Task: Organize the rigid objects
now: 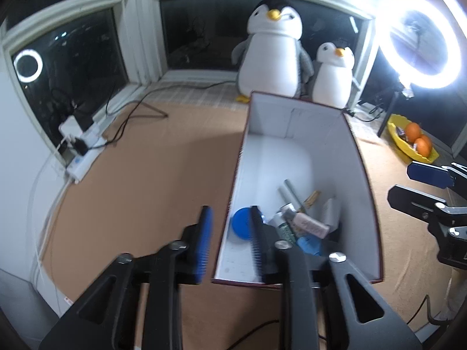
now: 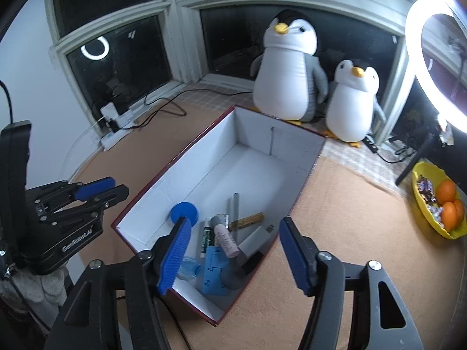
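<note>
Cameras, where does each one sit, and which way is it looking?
Left wrist view: sits on the left gripper, looking down into the white-lined cardboard box; its own open blue-padded fingers show, and the right gripper at the edge.
Right wrist view: sits on the right gripper, looking at the same box; the left gripper shows.
Both share the box, the big plush penguin and the yellow fruit bowl.

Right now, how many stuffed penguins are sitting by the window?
2. The large penguin sits on the sill behind the box's far end; the small penguin sits just right of it, touching. None seems hidden.
</note>
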### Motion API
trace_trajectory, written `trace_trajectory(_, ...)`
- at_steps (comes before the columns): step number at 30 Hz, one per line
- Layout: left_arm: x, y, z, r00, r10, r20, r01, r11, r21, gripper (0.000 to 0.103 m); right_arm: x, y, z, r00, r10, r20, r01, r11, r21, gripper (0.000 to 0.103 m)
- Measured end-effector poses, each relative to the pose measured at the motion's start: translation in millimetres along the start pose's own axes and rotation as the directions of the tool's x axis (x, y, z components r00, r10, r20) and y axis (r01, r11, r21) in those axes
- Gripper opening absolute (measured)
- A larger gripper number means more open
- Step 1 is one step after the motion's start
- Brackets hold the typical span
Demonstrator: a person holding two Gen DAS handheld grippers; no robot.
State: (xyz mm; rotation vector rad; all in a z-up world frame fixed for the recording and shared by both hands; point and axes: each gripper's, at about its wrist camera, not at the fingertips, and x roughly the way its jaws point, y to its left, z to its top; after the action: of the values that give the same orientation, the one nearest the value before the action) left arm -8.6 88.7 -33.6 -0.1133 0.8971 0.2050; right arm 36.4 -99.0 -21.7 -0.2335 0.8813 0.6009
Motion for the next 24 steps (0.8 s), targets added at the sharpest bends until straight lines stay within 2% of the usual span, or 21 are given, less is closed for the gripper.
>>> trace_trajectory(2, -9.5, -6.3, 2.0, 1.0, -0.013, 0.028, 0.013, 1.0, 0.009, 0.057, -8.5, -4.9, -1.6, 1.0, -0.025, 0.018, 0.025, 0.999, 0.022, 0.073)
trace_trajectory(3, -14.0, -9.2, 3.3, 0.999, -0.017, 0.041, 0.017, 1.0, 0.015, 0.061, -13.5, -8.2, -3.1, 0.999, -0.04, 0.029, 0.039, 0.999, 0.033, 0.074)
trace_trajectory(11, -36.3, -34.2, 10.7, 0.995, -0.034, 0.097, 0.027, 0.997, 0.069, 0.079, -40.9, -31.7, -14.5, 0.986, -0.148, 0.075, 0.138, 0.983, 0.122, 0.078)
trace_trajectory(17, -42.8, -41.5, 11.5, 0.994, -0.032, 0.105, 0.024, 0.997, 0.071, 0.08, -50.4, -40.0, -26.4, 0.97, -0.229, 0.076, 0.217, 0.967, 0.133, 0.082)
trace_trajectory(24, -42.5, -44.4, 8.7, 0.995, -0.029, 0.092, 0.022, 0.997, 0.072, 0.081, -52.4, -45.9, -33.9, 0.969, -0.239, 0.068, 0.226, 0.961, 0.158, 0.082)
